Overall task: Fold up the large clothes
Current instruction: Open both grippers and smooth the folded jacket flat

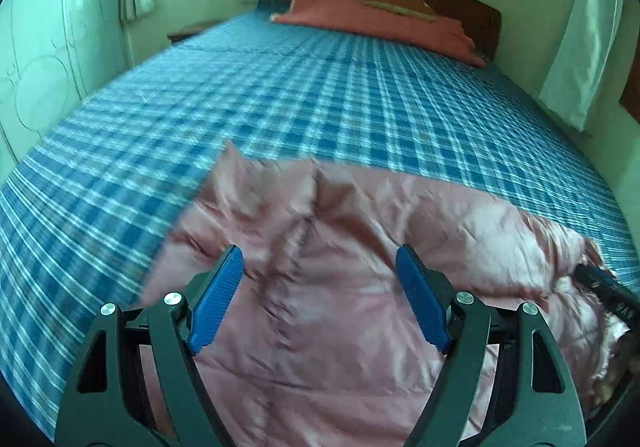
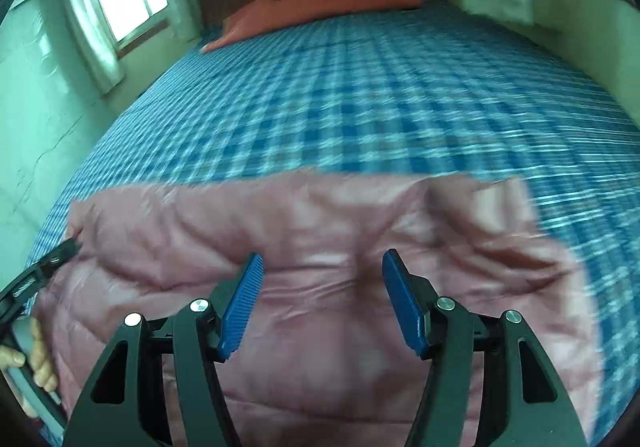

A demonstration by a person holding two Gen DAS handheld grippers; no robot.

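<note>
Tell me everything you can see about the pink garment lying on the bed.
The pink garment is a large, padded piece with a shiny, satin-like shell, stitched into quilted panels, with a darker seam running down its middle in the left wrist view. It is creased and puffy, and lies spread across the near end of the blue plaid bedsheet, its far edge uneven. What kind of garment it is cannot be told. Both claws, left claw and right claw, are open over it with no fabric pinched between the pads.
</note>
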